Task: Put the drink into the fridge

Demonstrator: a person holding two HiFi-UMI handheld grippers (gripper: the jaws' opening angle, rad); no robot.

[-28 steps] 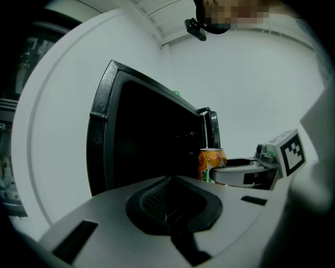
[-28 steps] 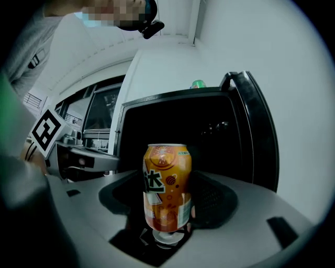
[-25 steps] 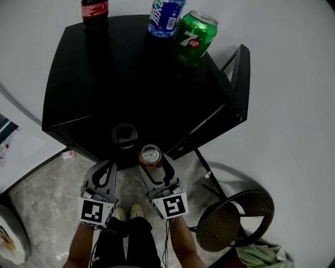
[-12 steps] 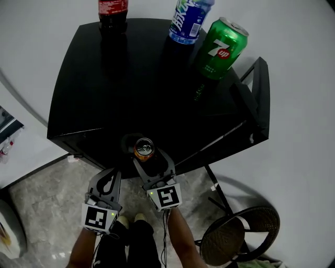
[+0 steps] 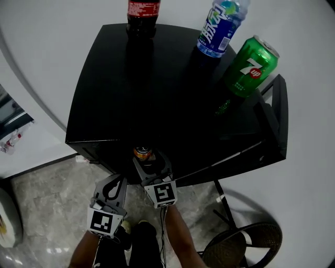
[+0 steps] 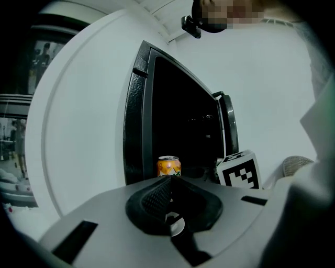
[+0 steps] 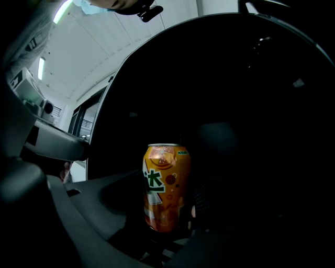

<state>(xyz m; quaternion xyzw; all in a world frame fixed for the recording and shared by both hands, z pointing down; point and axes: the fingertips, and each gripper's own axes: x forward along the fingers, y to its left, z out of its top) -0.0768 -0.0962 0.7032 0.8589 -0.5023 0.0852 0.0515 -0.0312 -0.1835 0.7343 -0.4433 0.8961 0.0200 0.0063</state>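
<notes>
Right claw (image 5: 147, 156): clamped on the orange can (image 7: 166, 188), one jaw against each side.
Left claw (image 6: 170, 180): jaws pressed together, nothing between them. It hangs over the pale stone floor (image 5: 47, 199), just left of my right claw, further back and clear of the fridge.
Where the can is: upright at the front lip of the black fridge (image 5: 157, 94), its top just showing at the edge of the fridge top.
Edges and room: the door (image 5: 277, 120) stands swung open on the right. Ahead of the can the cavity is dark and I can make out no shelf there. A round woven seat (image 5: 246, 251) sits low on the right, well apart.
On the fridge top: a red-labelled dark bottle (image 5: 142, 10), a blue-labelled bottle (image 5: 220, 29) and a green can (image 5: 250, 67), all near the back edge.
Writing: "7up" on the green can. There are white characters on the blue label and on my can, but I can't read them.
Can's look: orange, silver rim, an orange-slice picture near the top.
</notes>
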